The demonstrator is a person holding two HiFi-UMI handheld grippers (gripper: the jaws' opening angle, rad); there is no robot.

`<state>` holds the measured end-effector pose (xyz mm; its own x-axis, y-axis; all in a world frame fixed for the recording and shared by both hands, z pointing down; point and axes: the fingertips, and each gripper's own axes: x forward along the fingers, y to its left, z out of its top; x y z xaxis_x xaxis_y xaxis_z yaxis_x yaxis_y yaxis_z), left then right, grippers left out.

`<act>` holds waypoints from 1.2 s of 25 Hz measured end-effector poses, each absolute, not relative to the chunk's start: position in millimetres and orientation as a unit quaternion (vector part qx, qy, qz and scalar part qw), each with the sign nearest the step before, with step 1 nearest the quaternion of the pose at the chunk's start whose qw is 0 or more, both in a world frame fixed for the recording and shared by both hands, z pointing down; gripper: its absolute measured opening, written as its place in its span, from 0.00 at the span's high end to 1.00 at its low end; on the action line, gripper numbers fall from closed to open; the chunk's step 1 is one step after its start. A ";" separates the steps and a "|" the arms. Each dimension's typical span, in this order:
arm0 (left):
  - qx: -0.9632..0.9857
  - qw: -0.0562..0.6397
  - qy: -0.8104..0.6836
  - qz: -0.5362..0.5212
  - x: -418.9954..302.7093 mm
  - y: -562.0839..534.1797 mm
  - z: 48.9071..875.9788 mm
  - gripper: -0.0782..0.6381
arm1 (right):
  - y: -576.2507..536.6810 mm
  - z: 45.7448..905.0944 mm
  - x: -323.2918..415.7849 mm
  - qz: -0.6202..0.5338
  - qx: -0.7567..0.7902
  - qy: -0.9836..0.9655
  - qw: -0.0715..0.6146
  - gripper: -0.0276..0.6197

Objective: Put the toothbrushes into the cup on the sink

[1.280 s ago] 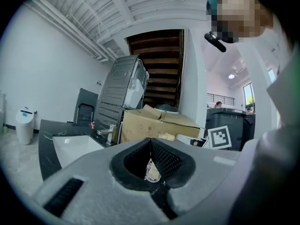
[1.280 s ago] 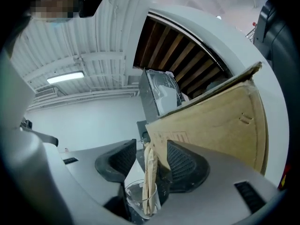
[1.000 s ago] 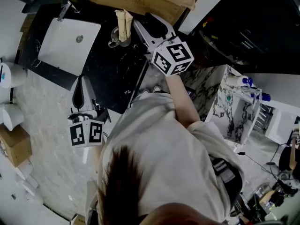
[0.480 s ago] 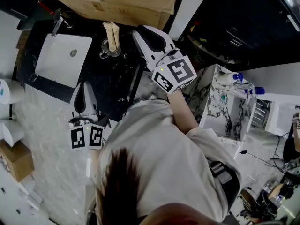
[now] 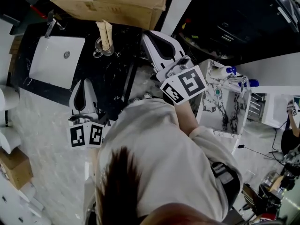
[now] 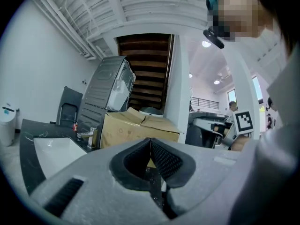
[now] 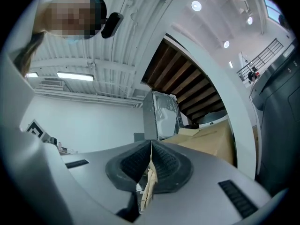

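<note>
Beside the sink (image 5: 51, 60) at the counter's (image 5: 117, 78) back edge, toothbrushes (image 5: 105, 32) stand in the cup (image 5: 100, 49), apparently delivered; left gripper (image 6: 150, 142) and right gripper (image 7: 151, 146) hang clear, jaws together, empty, the right's just closed.

left gripper (image 6: 150, 140) closed, right gripper (image 7: 151, 144) just closed, empty

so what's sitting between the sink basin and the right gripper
The cup, with the paper-wrapped toothbrushes standing in it, on the black countertop. The head view shows it between the sink basin and the right gripper.
</note>
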<state>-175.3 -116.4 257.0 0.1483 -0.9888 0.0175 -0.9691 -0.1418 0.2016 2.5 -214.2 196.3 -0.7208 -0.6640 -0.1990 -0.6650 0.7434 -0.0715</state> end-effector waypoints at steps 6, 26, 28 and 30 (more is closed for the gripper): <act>0.756 0.089 -0.645 -0.065 -177.8 -107.1 262.7 0.87 | -192.9 189.2 12.9 0.006 -0.373 0.921 0.111 0.93; 0.769 0.118 -0.625 -0.066 -199.7 -79.3 285.9 0.87 | -133.5 216.8 51.2 -0.014 -0.453 0.887 0.081 0.94; 0.770 0.120 -0.623 -0.066 -201.8 -76.1 290.3 0.87 | -128.1 225.5 56.9 -0.018 -0.463 0.883 0.071 0.94; 0.771 0.124 -0.621 -0.065 -203.2 -72.1 295.1 0.87 | -122.0 234.4 63.0 -0.023 -0.474 0.878 0.061 0.94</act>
